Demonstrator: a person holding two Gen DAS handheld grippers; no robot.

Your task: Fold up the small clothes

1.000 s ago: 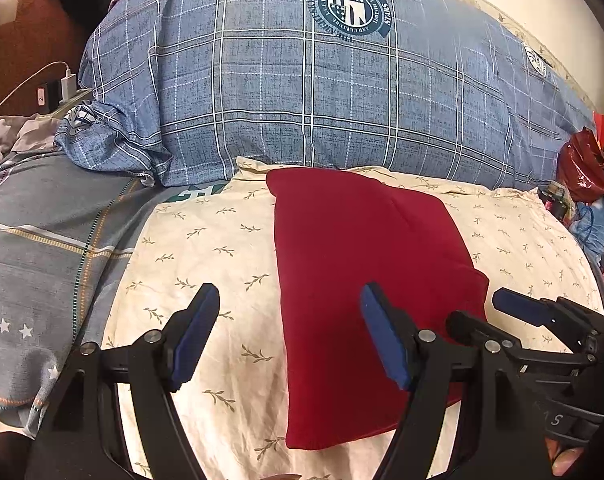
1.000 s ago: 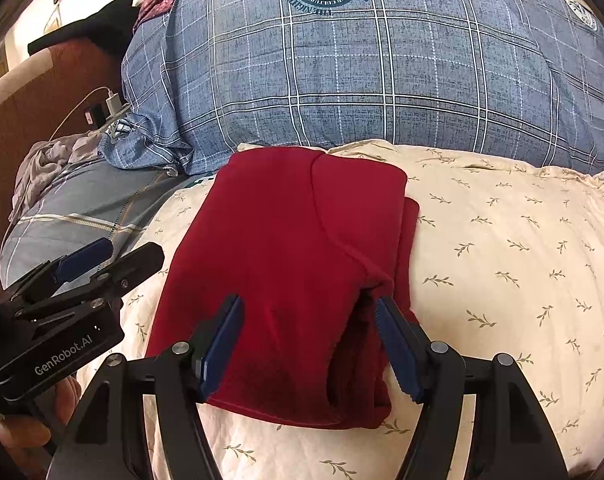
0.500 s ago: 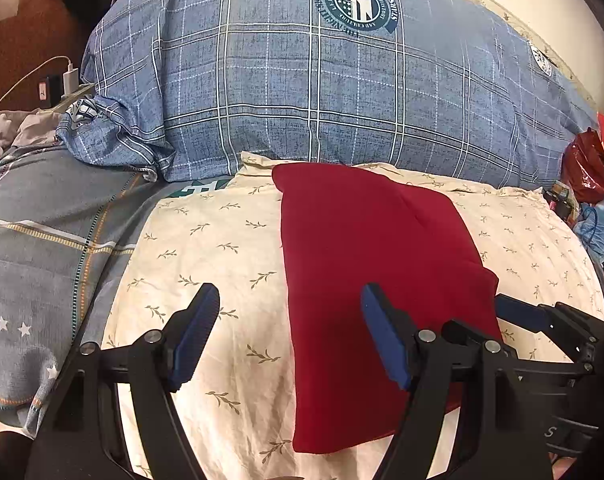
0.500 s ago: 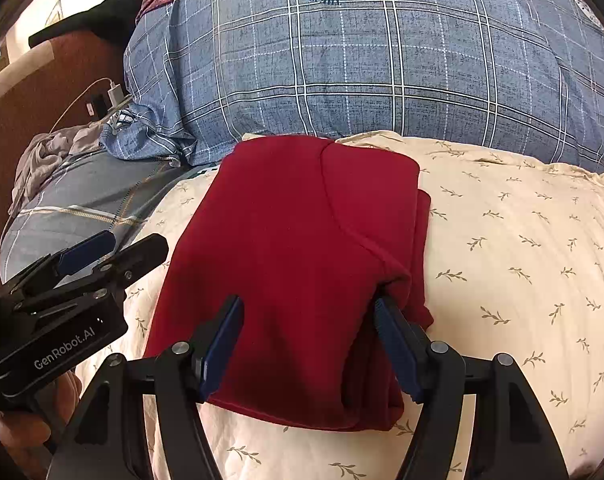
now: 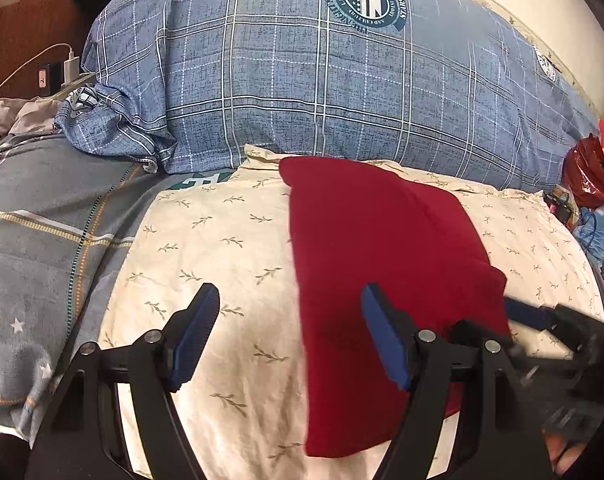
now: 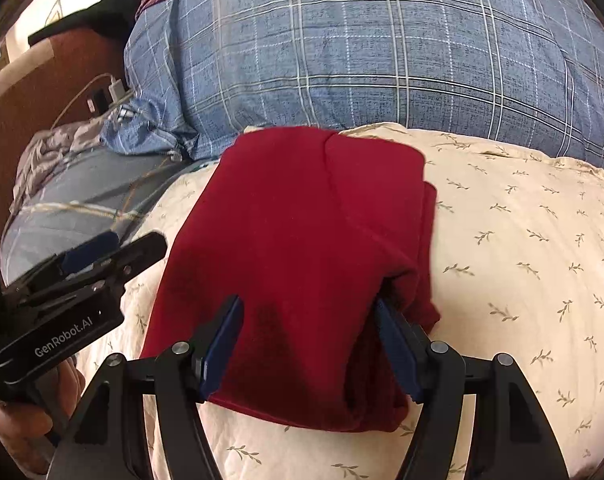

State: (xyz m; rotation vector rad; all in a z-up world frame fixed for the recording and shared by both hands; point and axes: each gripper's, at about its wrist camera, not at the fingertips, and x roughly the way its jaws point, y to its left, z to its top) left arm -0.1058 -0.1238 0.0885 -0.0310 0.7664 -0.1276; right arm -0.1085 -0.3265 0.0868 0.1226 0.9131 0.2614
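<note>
1. Bedding, background: we log a bed with a large blue plaid duvet (image 5: 322, 92) heaped at the rear, a grey patterned cover (image 5: 42, 248) to the left, and a cream leaf-print pillow (image 5: 222, 248) in front that serves as our folding pad.
2. Red garment (image 6: 294, 248): it lies flat on the cream pillow, folded into a long narrow panel, far end just short of the plaid duvet. We judge it sits there because the pillow gives a broad, even bed for creasing. A layered edge shows along its right side in the right wrist view.
3. Left gripper (image 5: 290, 336): jaws apart, holding nothing. One finger hangs over bare pillow, the other over the garment's left margin, so it straddles that long edge; we judge this a ready stance for taking the near left corner.
4. Right gripper (image 6: 310, 344): jaws apart, set astride the garment's near end, its right finger beside the opening of the stacked layers. Whether the pads touch cloth we cannot tell. We judge it posed to pick up the near hem for a lengthwise fold.
5. Charger and cable (image 5: 68, 66): at the far left by the brown headboard, well apart from the work.
6. Change noted against the half-second-earlier views: both grippers keep the same wide spread; the garment appears slightly nearer and larger in the right view, with its shape unchanged.
</note>
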